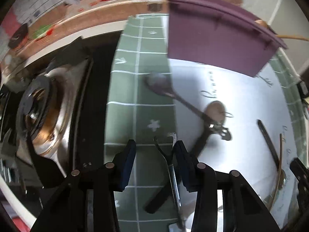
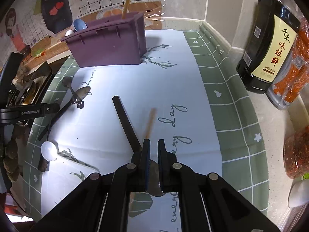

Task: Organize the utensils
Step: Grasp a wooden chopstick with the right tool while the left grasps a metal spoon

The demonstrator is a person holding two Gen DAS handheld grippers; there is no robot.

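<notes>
A purple utensil holder [image 1: 212, 34] [image 2: 108, 44] stands at the back of the mat with a chopstick and two spoons in it. My left gripper [image 1: 154, 152] points down at the mat's left edge. Its jaws stand apart around a metal utensil with a forked head [image 1: 173, 181], which lies close to the right finger; the left pad is clear of it. My right gripper [image 2: 154, 148] is shut on a wooden chopstick [image 2: 150, 123], which sticks out forward and looks blurred. Under it lies a black-handled spoon [image 2: 125, 121]. Two metal spoons [image 2: 83, 93] and a white spoon [image 2: 49, 150] lie at the left.
A gas burner [image 1: 38, 112] sits left of the green-and-white mat [image 2: 231, 116]. A dark sauce bottle [image 2: 270, 44] and red-filled packets [image 2: 293, 67] stand along the right wall. The left tool's black body [image 2: 29, 112] reaches in from the left edge.
</notes>
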